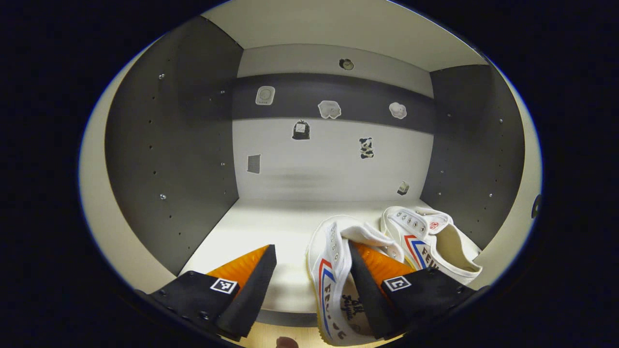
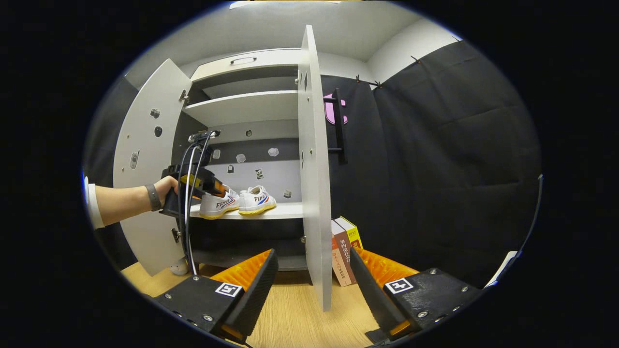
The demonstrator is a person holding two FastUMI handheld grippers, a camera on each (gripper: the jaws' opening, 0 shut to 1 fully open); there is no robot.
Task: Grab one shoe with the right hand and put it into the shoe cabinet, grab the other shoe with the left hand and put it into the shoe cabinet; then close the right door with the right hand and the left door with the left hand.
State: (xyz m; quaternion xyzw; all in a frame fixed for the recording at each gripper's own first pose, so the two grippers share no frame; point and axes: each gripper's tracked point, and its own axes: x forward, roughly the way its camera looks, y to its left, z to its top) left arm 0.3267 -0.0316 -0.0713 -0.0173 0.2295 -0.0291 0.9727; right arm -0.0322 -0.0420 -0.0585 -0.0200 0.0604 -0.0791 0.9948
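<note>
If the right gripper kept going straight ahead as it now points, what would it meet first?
Most likely the front edge of the open right door, which stands edge-on just ahead of the open right gripper. The books sit slightly to the side behind it. Depth is hard to judge.

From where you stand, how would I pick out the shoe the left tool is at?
Find the open cabinet and its lit shelf, where two white shoes sit side by side. The nearer shoe is the one at the shelf's front edge; one finger of the left tool is inside its opening, unlike the far shoe.
</note>
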